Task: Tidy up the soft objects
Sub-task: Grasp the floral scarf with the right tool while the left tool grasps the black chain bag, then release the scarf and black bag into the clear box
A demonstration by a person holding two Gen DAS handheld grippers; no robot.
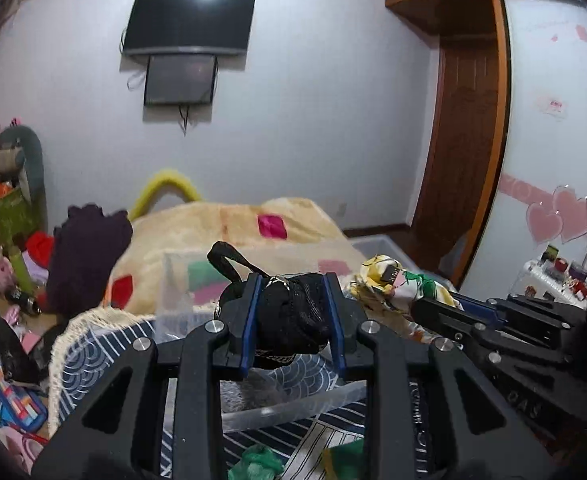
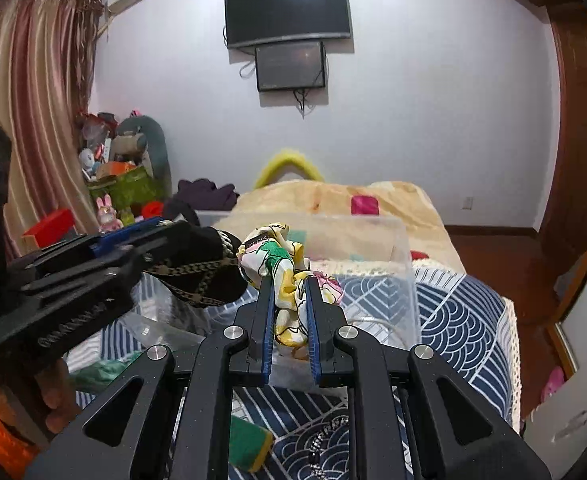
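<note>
Nearest in the right wrist view, a green and yellow sponge lies on the blue wave-patterned bedcover, left of centre. Above it, the right gripper is clamped on a bunched floral fabric piece, white with yellow and green print, held over a clear plastic storage bin that sits on the bedcover. Just left of it, the left gripper pinches a black fabric bundle between its blue-lined fingers; a patterned trim band and a black loop stick out of the bundle. The two held items are just beside each other above the bin. Beyond the bin lies a cream blanket with coloured patches. Far left, plush toys are piled beside striped curtains. A dark television hangs on the far wall.
</note>
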